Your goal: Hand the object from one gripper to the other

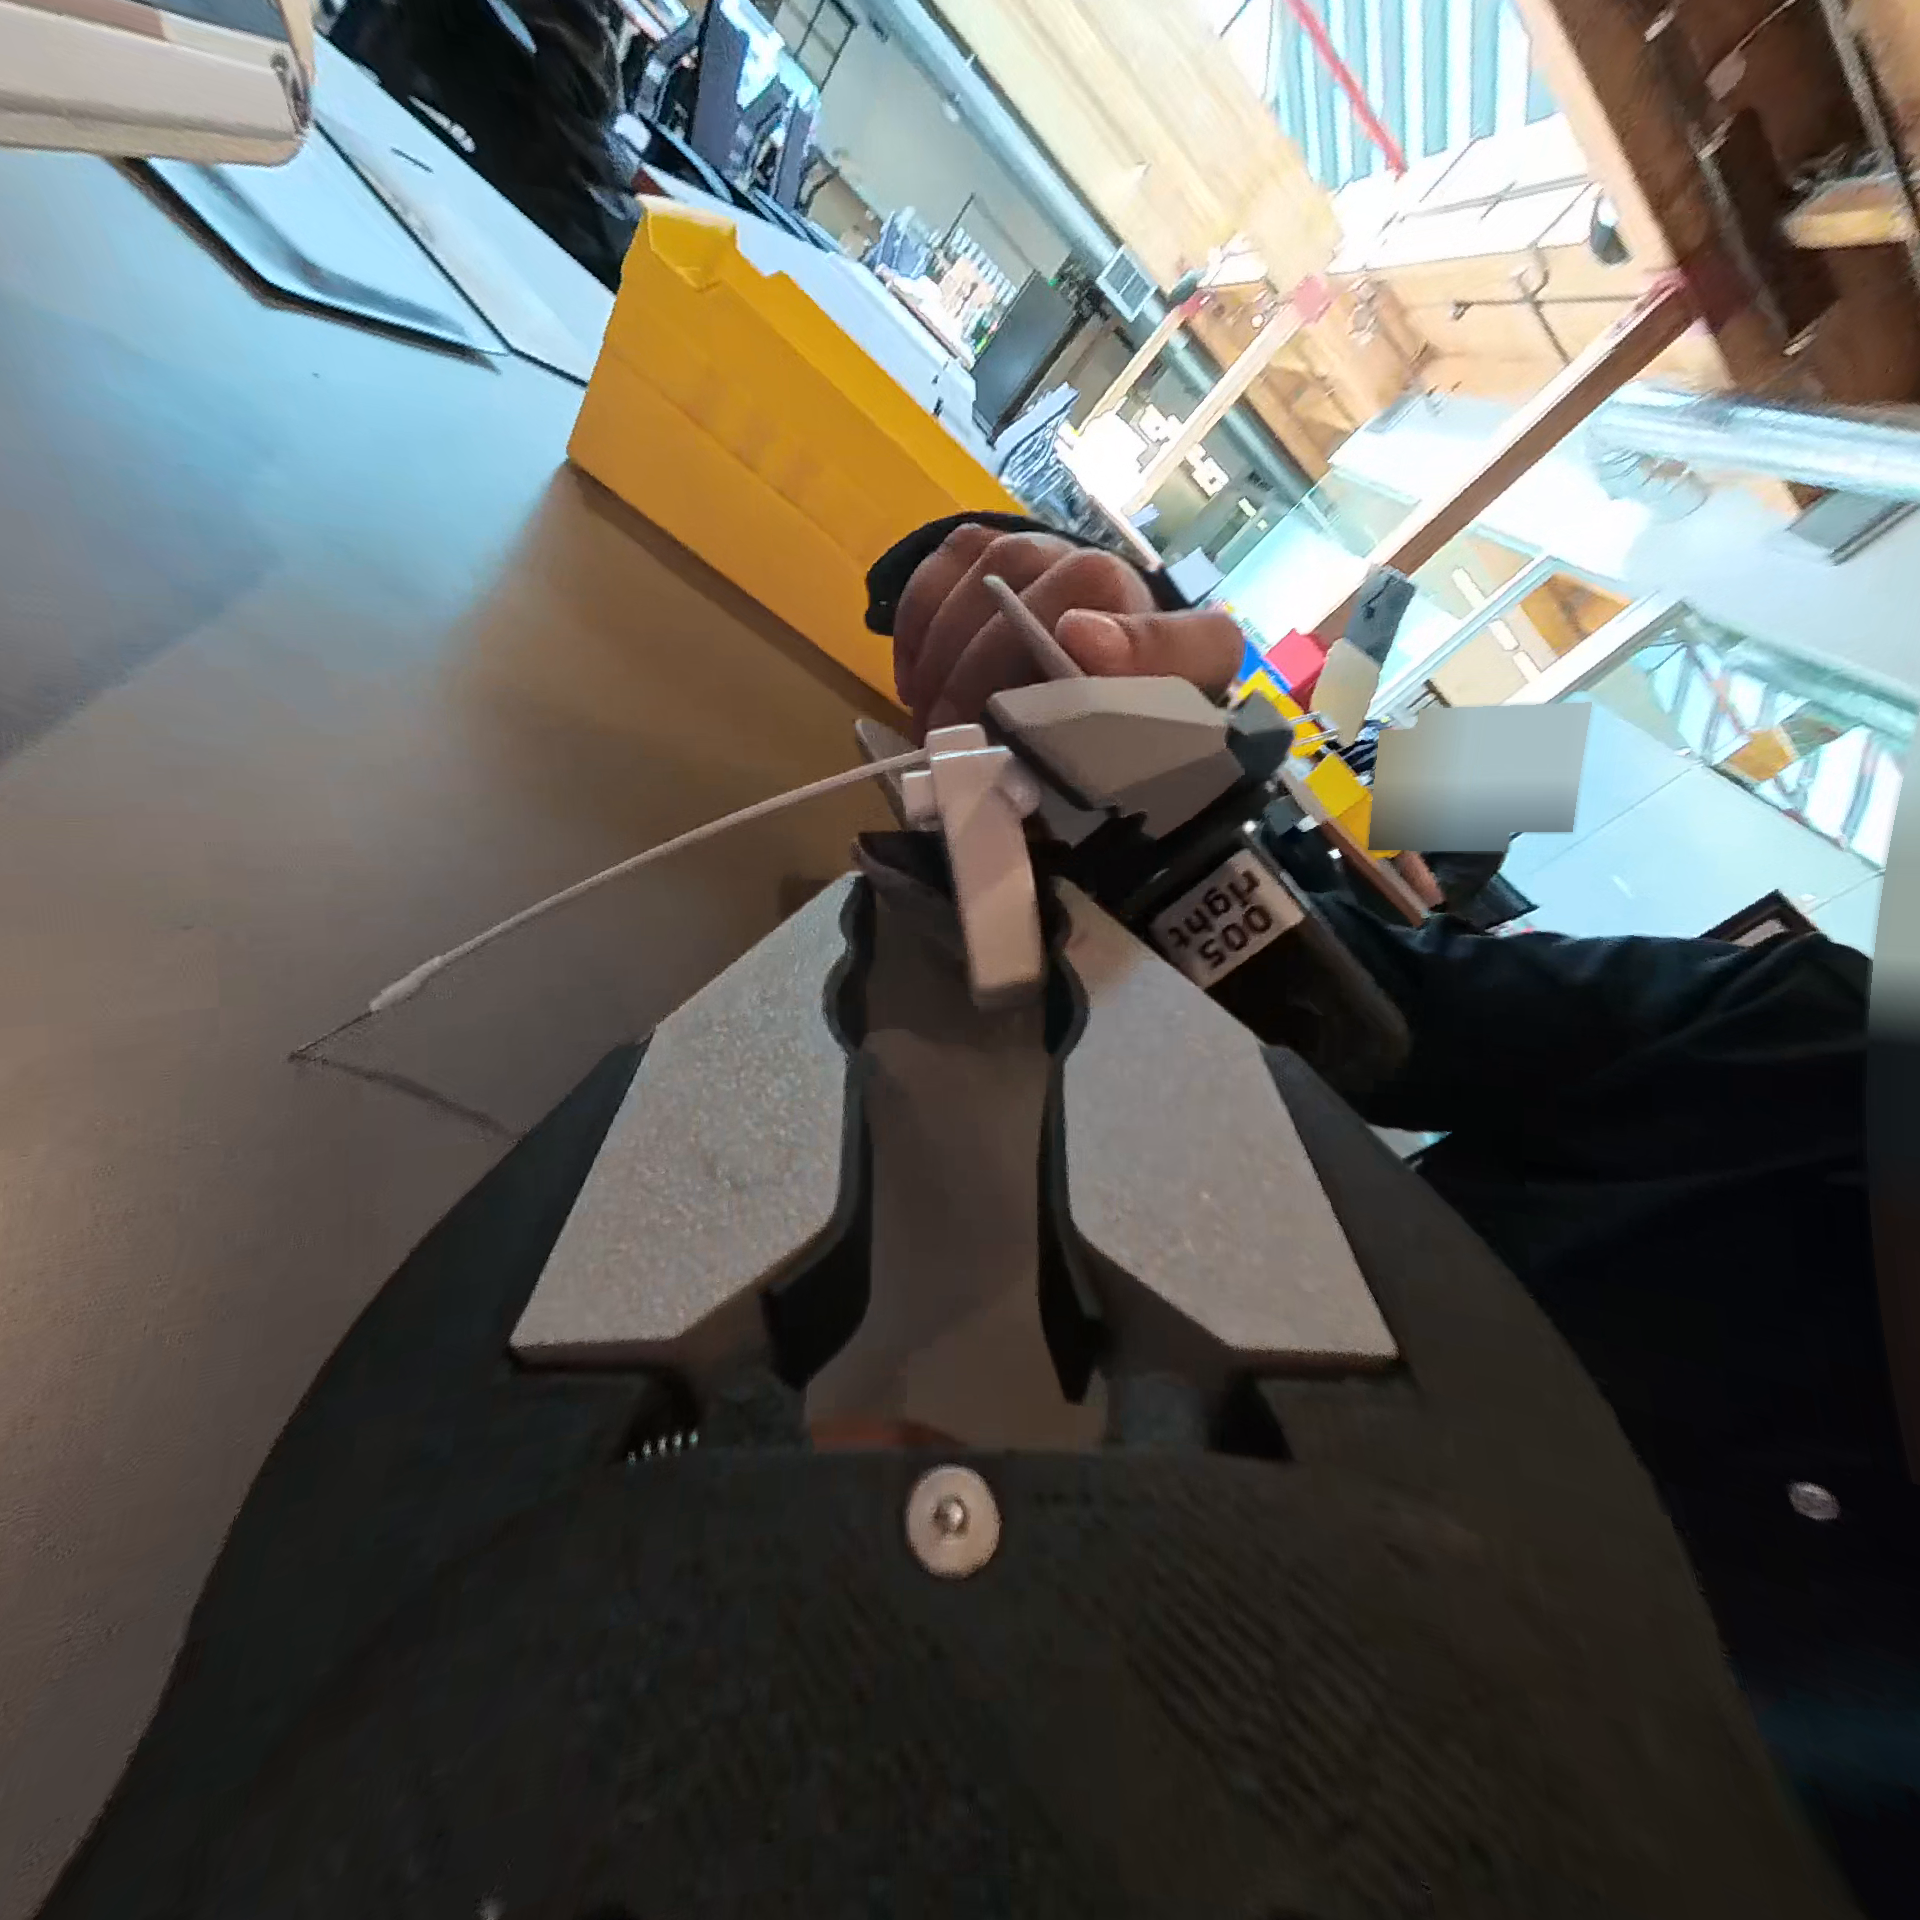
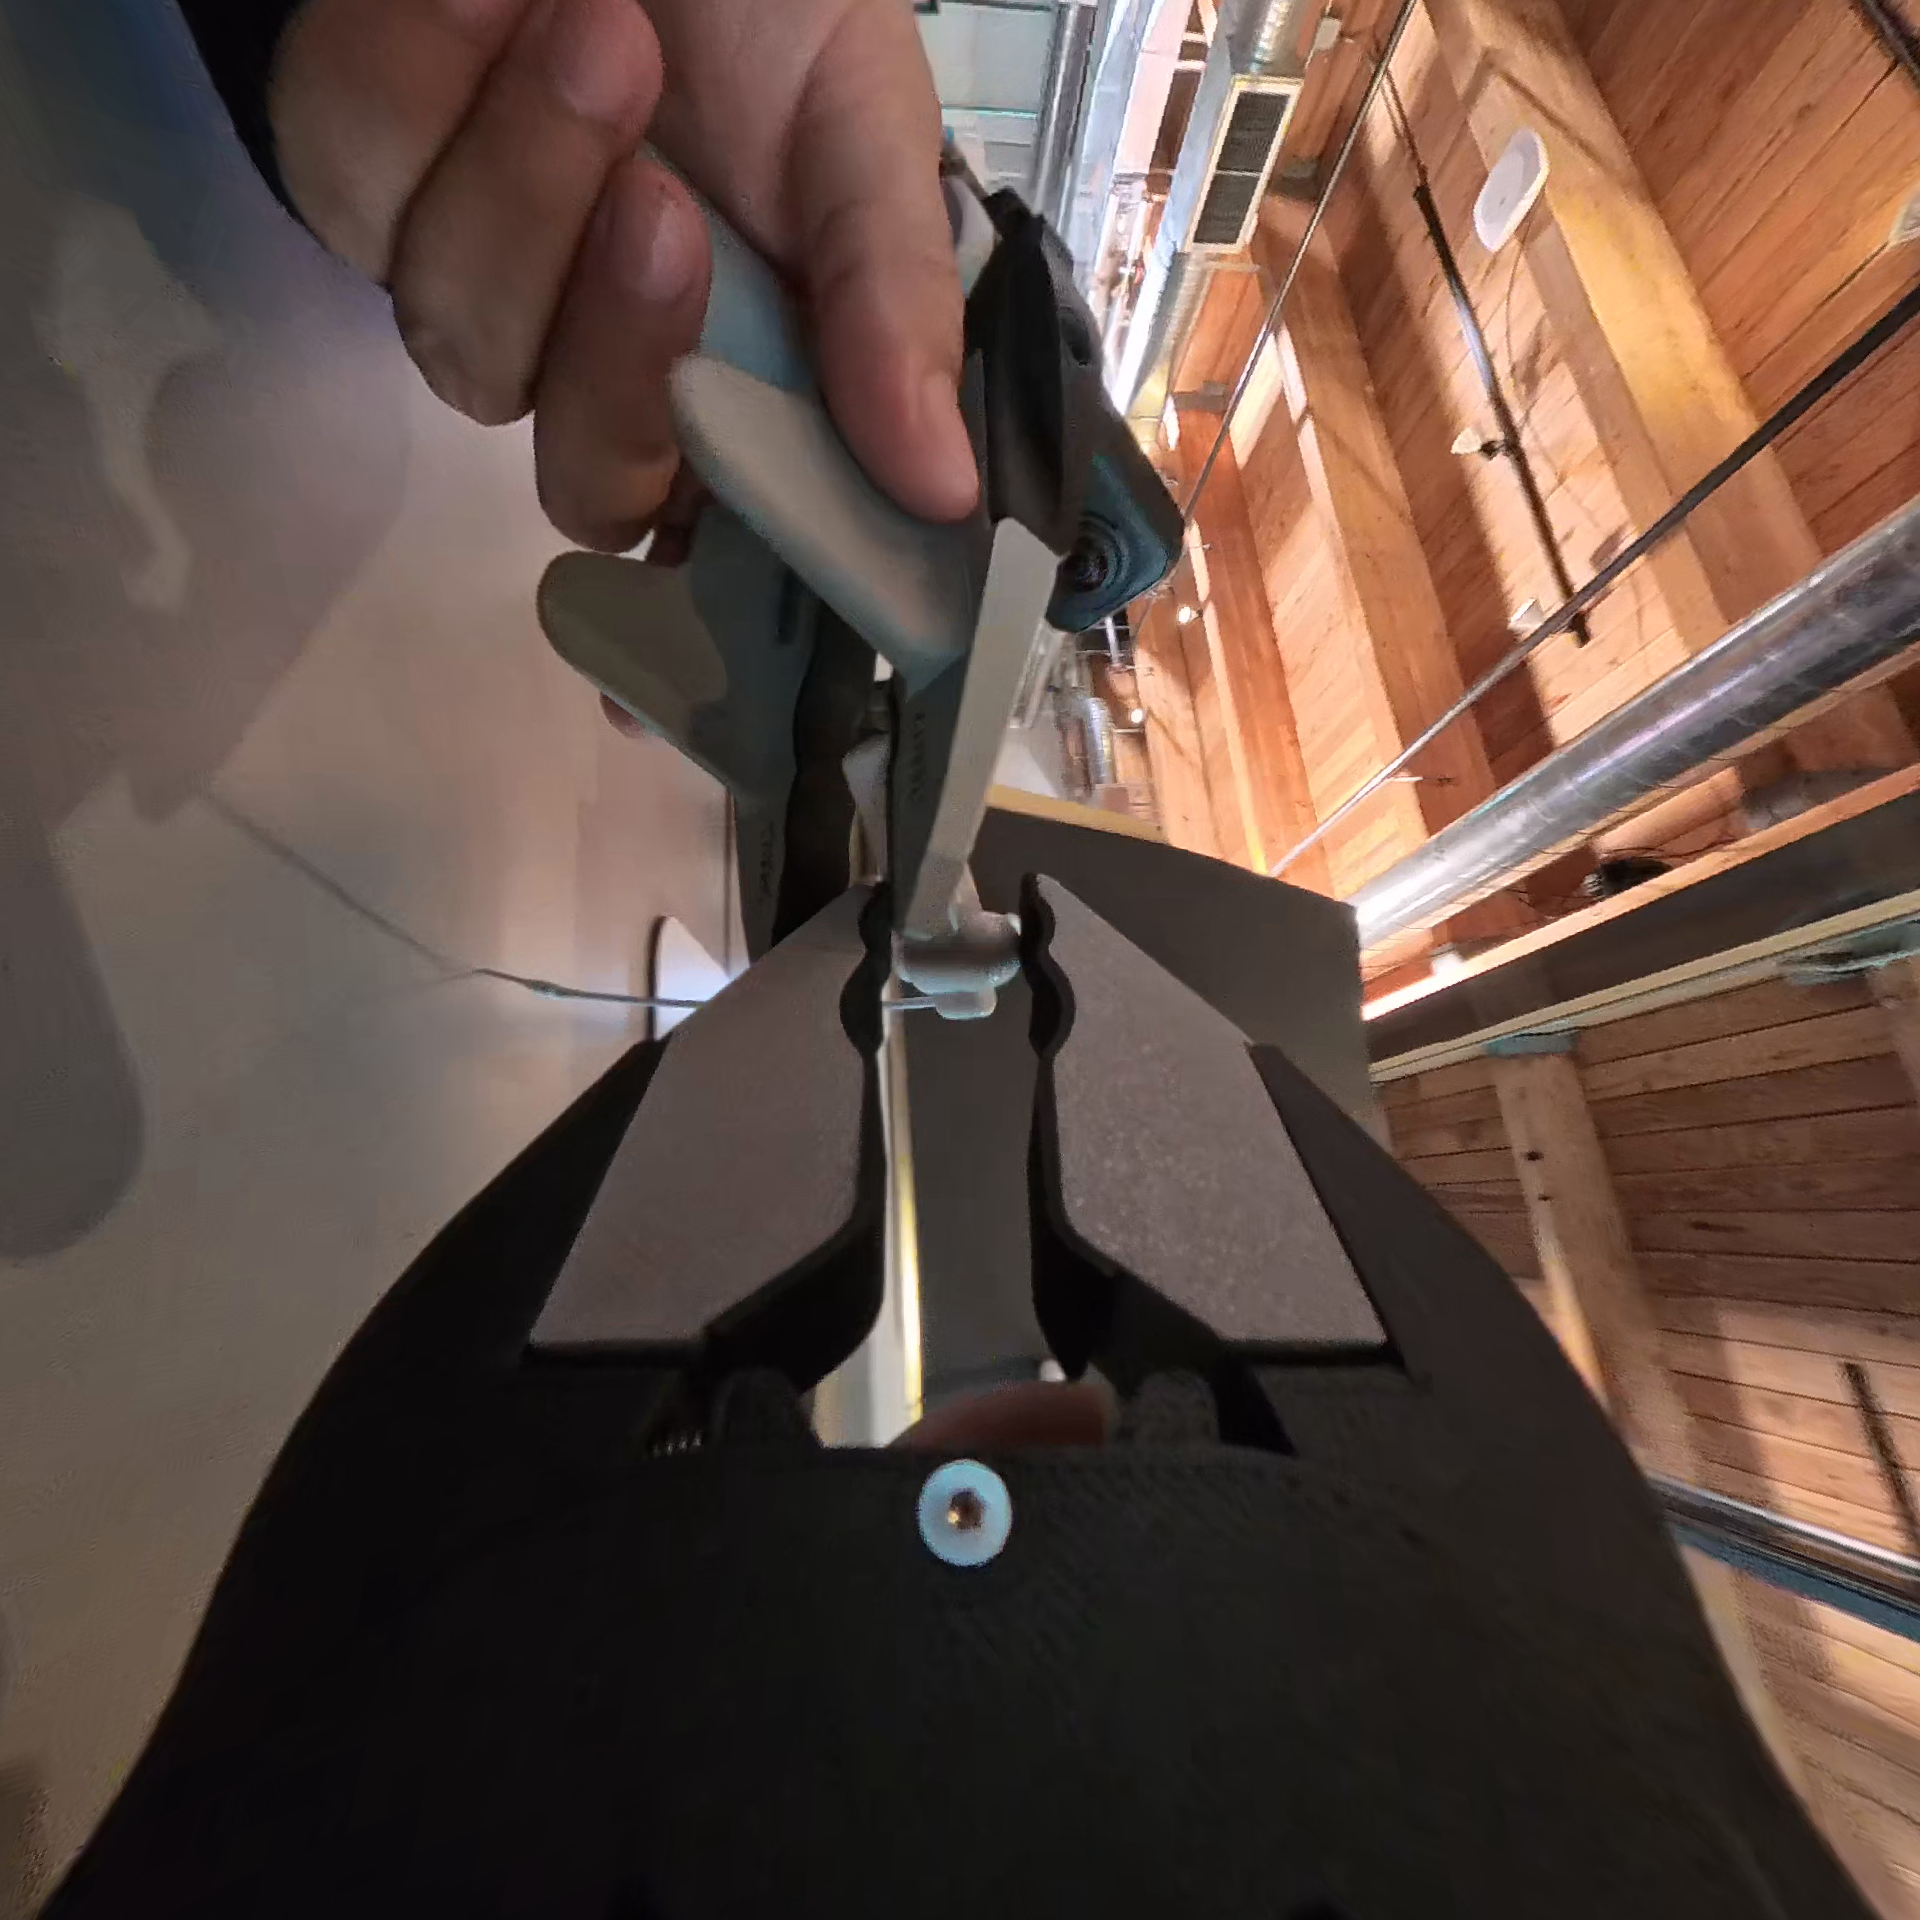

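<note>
Right gripper (image 2: 956, 961): fingertips flank the white cross-head (image 2: 951, 971) of the object (image 1: 995, 925) and appear to press it from both sides. I read this as a grip on the head.

Left gripper (image 1: 951, 914): the object's flat silver tab runs back between its fingers, lying against the right-hand finger. Cannot tell whether the jaws pinch the tab or merely bracket it. The object is aloft, between the two sets of tips, which meet nose to nose.

Handling, as a judgement:
- Small and light; weight is no concern.
- The tab looks stiff, smooth and thin, so it may slip or swivel if pinched edge-on.
- The head is the blocky part and the surer hold.
- The thin white cord (image 1: 623, 873) trails out to the left gripper's left, bends freely, and gives no purchase.

Room:
- Tips are crowded, so either gripper should back straight out along its own axis.
- The table (image 1: 312, 831) lies to the left gripper's left, with the cord's free end near it; it may drag or snag.
- The yellow bin (image 1: 748, 416) stands ahead and to the left, well apart.
</note>
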A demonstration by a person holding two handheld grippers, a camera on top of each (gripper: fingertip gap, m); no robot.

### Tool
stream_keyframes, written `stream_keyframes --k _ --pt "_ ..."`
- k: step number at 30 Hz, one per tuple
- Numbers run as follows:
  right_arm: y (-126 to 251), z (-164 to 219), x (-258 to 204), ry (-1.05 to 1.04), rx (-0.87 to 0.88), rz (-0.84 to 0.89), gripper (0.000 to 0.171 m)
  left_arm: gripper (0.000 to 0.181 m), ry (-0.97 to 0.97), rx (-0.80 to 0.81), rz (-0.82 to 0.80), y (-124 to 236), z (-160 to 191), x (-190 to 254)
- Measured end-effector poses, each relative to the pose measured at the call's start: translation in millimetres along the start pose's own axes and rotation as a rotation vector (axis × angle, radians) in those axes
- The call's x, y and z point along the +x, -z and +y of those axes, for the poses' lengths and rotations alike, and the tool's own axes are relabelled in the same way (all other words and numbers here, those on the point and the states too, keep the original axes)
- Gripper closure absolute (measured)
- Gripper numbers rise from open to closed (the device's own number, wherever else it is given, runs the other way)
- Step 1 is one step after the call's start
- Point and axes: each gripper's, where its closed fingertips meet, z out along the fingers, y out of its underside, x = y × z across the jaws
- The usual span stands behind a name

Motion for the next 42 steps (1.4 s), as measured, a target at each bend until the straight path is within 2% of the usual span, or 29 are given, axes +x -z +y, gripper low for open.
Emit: stream_keyframes --k 2,4,7,11,13,17,19,21,23,25,29,31,35,37,39,42 --pt "1 4 -5 -0.108 -0.003 -0.062 0.148 0.157 -0.025 -0.035 -0.025 -1 6 -4" --pt "3 12 -11 -0.271 -0.014 -0.148 0.147 0.169 -0.046 -0.039 -0.044 1 6 -8" --pt "11 19 -20 -0.545 0.008 -0.289 0.148 0.169 -0.101 -0.042 -0.100 4 5 -15" --pt "15 30 -22 -0.716 0.022 -0.324 0.154 0.169 -0.189 -0.070 -0.183 0 7 -20" --pt "17 30 -27 -0.846 0.029 -0.394 0.149 0.169 -0.329 -0.081 -0.306 3 3 -30" --pt "15 34 -21 -1.221 0.032 -0.480 0.140 0.169 -0.766 -0.101 -0.658 15 -16 -49" --pt "15 34 -19 -1.431 0.040 -0.558 0.132 0.169 -0.937 -0.094 -0.751 16 -24 -45" --pt "13 34 -13 -1.643 0.068 -0.599 0.131 0.170 -1.088 -0.085 -0.827 18 -30 -39" --pt "11 31 -5 -1.843 0.138 -0.633 0.124 0.170 -1.180 -0.061 -0.846 15 -34 -30" --pt "11 24 1 -1.951 0.209 -0.679 0.123 0.169 -1.243 -0.045 -0.879 13 -36 -25" --pt "8 9 9 -2.009 0.294 -0.694 0.129 0.169 -1.308 -0.070 -0.940 11 -37 -27" --pt "5 9 10 -2.029 0.296 -0.677 0.156 0.169 -1.330 -0.076 -0.957 11 -38 -27" --pt "2 13 3 -2.000 0.246 -0.681 0.159 0.169 -1.238 -0.110 -0.962 11 -33 -38" --pt "-1 22 4 -1.908 0.198 -0.600 0.160 0.168 -1.096 -0.088 -0.907 9 -29 -44" --pt "-1 39 10 -1.750 0.117 -0.459 0.161 0.156 -0.880 -0.073 -0.811 11 -23 -51" --pt "4 65 24 -1.295 -0.033 -0.185 0.160 0.145 -0.586 0.016 -0.641 12 -22 -49"
